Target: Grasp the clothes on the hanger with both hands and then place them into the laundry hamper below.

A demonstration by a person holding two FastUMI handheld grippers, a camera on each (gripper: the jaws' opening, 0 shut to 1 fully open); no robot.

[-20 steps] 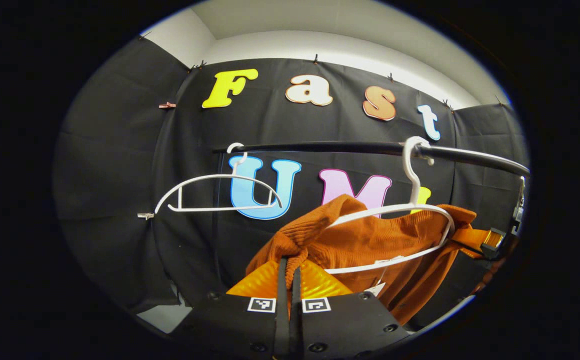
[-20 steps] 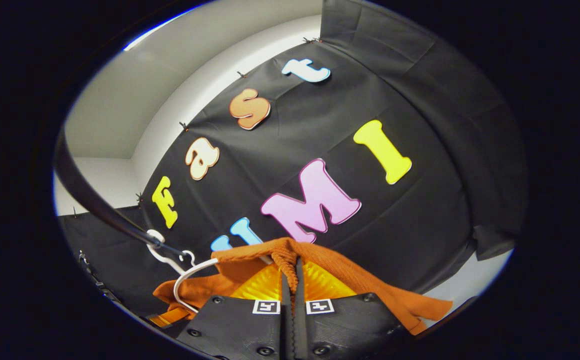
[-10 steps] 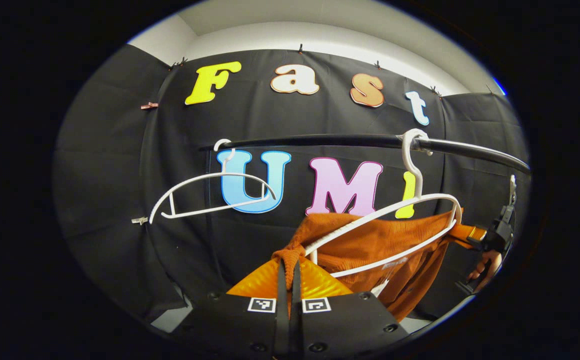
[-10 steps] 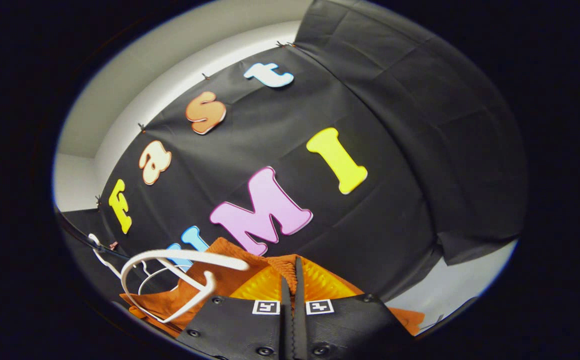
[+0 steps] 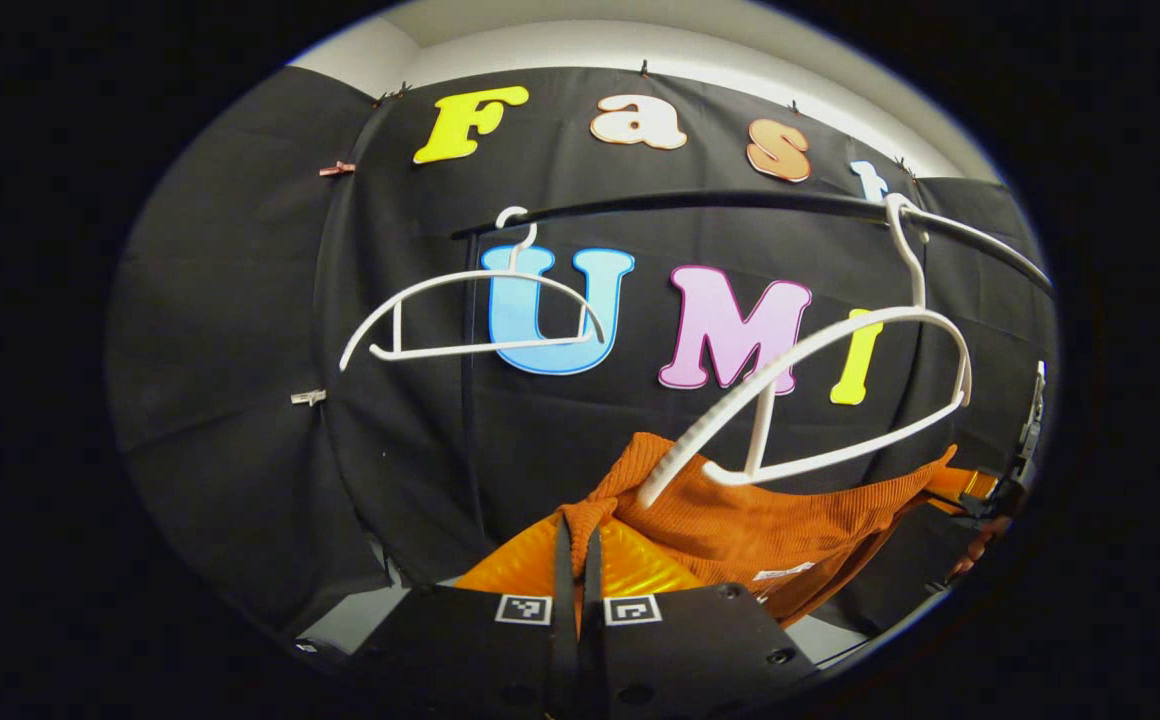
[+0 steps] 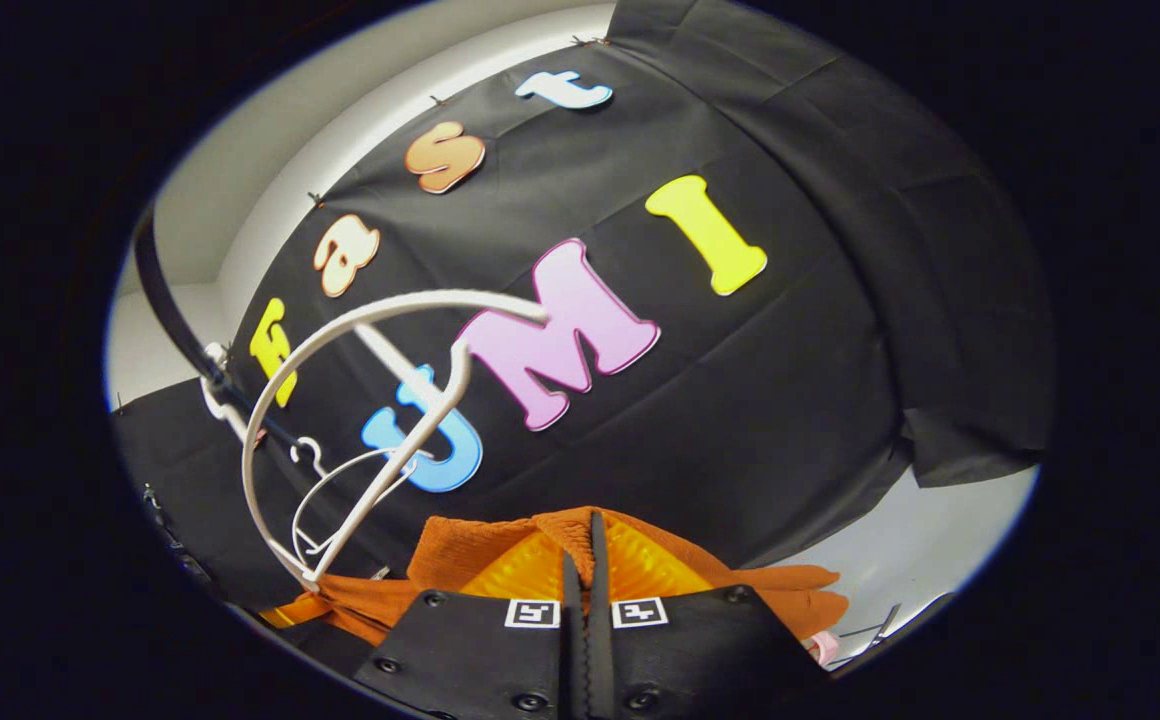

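Orange garment (image 5: 770,520) below bare hanger (image 5: 820,385)

**Ribbed knit, smooth plastic, matt cloth**

The garment (image 5: 780,515) is a soft knit with fine ribbing, matt all over; in the right gripper view (image 6: 500,545) the same ribbed weave shows. The near hanger (image 5: 840,385) looks like smooth white plastic with a ridged arm, as does the far hanger (image 5: 470,320). The rail (image 5: 700,203) is dark and smooth with a slight sheen. The wall (image 5: 240,350) is matt black cloth, creased.
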